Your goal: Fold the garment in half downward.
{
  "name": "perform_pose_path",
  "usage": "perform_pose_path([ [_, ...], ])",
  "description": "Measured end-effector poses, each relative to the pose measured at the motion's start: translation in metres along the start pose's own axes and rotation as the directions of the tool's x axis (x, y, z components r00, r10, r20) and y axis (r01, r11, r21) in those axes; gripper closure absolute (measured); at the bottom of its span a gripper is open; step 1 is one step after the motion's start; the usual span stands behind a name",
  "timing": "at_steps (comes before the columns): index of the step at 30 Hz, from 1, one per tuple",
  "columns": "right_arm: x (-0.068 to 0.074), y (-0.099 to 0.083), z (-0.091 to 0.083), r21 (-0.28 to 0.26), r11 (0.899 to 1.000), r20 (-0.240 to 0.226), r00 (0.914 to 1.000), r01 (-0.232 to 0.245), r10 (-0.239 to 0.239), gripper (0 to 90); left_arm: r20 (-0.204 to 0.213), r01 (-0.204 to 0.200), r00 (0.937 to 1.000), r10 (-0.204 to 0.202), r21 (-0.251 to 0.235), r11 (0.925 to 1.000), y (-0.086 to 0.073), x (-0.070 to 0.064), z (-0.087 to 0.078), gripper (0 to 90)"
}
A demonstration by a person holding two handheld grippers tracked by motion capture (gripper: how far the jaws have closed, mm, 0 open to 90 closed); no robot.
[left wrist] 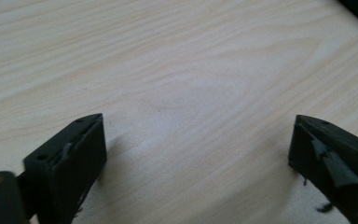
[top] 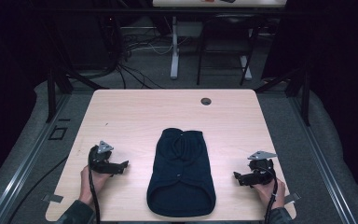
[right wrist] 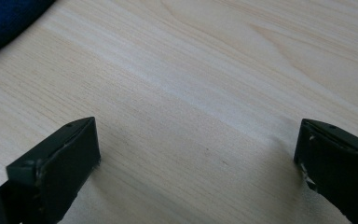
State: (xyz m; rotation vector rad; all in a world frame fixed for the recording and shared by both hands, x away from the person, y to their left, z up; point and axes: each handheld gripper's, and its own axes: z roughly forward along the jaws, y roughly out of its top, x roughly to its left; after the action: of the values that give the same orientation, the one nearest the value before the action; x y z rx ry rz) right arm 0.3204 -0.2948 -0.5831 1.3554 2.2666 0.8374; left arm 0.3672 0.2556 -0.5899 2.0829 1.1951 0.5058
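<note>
A dark navy, soft knitted garment lies flat on the pale wood-grain table, between the two grippers and apart from both. It is folded into a long rounded shape, narrower at the far end and wider with a curved hem at the near end, with a raised fold running down its middle.

The left gripper rests low over the table just left of the garment, its tips pointing toward the cloth. In the left gripper view its jaws stand wide apart with bare wood between them and nothing held.

The right gripper sits just right of the garment, pointing inward. Its jaws are likewise spread wide and empty; a corner of the navy fabric shows ahead of them to the left.
</note>
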Motion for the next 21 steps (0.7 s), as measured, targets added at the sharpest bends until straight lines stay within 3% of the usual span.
perform_pose_path([
  [5,0.003,0.003,-0.001,0.016,1.000,0.011,0.9997,0.023,-0.023,0.0,0.001,-0.010,0.9999,0.010,0.002,0.9999,0.003,0.000,-0.001,4.4],
  [11,0.009,0.011,-0.003,0.026,0.999,-0.018,0.9994,0.028,-0.028,0.0,0.023,-0.053,0.9983,0.053,-0.006,0.9986,0.014,-0.009,-0.004,2.5],
  [21,0.018,0.024,-0.002,0.026,0.999,-0.061,0.9974,0.041,-0.039,0.2,0.066,-0.075,0.9950,0.075,-0.002,0.9972,0.028,-0.018,-0.002,0.0],
])
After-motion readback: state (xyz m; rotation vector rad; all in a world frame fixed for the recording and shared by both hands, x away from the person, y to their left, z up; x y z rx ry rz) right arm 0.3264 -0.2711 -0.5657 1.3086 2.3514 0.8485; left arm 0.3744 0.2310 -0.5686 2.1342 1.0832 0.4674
